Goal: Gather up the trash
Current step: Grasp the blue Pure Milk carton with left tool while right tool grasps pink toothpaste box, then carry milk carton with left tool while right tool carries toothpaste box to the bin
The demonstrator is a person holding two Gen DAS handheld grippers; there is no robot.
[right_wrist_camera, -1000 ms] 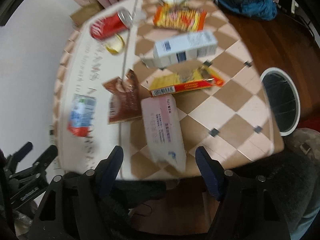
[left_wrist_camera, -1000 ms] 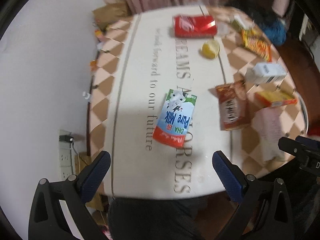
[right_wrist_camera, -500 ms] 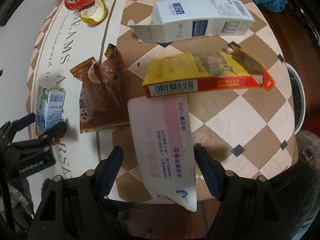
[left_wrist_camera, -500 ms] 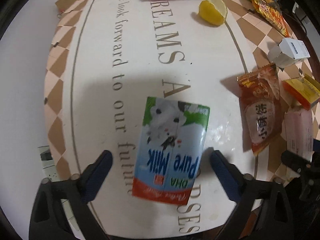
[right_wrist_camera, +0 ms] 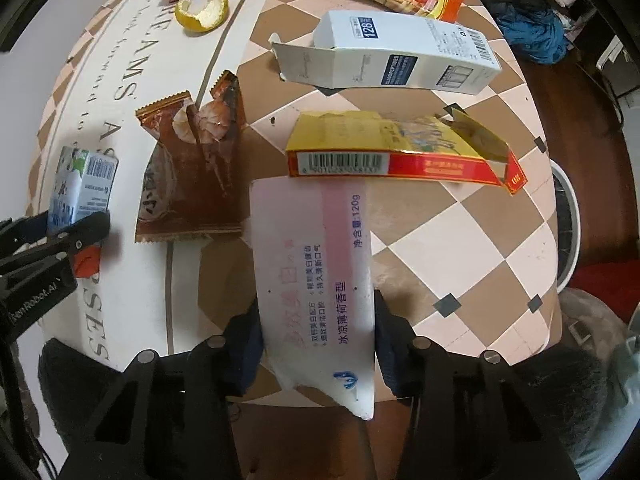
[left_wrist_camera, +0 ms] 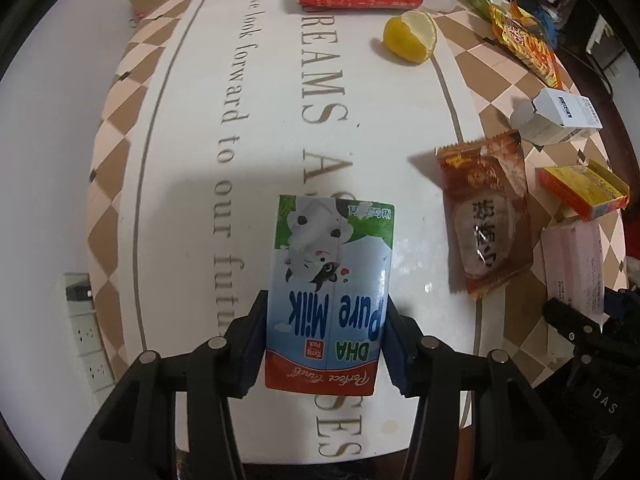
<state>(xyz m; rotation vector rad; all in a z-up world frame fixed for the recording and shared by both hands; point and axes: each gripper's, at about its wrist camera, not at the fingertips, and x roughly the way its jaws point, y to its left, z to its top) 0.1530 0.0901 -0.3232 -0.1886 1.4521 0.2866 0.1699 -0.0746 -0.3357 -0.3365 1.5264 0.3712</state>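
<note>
Left tool [left_wrist_camera: 325,344] is clamping the milk carton [left_wrist_camera: 330,292] lengthwise at frame center; right tool [right_wrist_camera: 318,344] is likewise pinching the white box [right_wrist_camera: 316,280].

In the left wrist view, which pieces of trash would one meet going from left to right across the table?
Milk carton in the left gripper → lemon wedge → brown snack wrapper → yellow box.

Both wrist cams close above table [left_wrist_camera: 168,128], angled down, fwd, sharing brown wrapper [left_wrist_camera: 486,224] [right_wrist_camera: 192,172].
</note>
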